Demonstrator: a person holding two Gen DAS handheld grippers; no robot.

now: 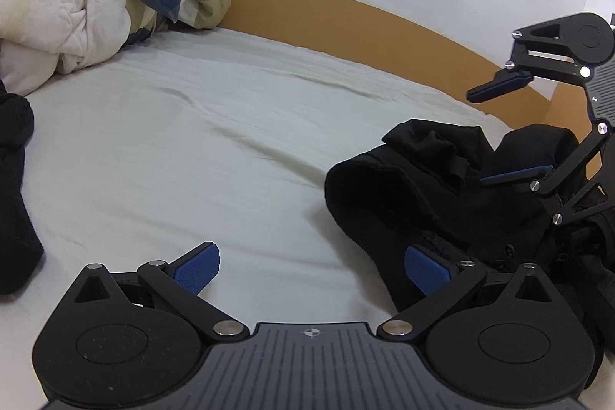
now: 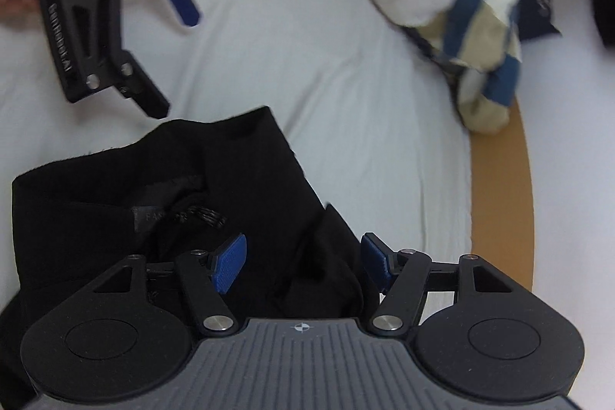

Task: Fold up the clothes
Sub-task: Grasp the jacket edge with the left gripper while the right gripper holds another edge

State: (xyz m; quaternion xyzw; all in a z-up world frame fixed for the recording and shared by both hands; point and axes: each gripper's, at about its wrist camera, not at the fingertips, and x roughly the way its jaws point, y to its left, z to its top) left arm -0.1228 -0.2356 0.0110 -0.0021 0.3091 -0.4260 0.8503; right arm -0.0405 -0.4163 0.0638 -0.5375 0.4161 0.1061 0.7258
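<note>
Black gripper (image 1: 311, 271), blue ribbed pads (image 1: 198, 269)

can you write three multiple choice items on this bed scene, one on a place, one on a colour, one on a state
1. Where does the crumpled black garment lie?
A. on the white bed sheet
B. on a chair
C. in a basket

2. What colour are the gripper finger pads?
A. red
B. blue
C. green

3. How do the jaws of the left gripper and right gripper stand?
A. both shut on cloth
B. one shut
C. both open

Answers: 1 A, the garment rests on the sheet; 2 B, the ribbed pads are blue; 3 C, a wide gap shows between each pair of fingers.
</note>
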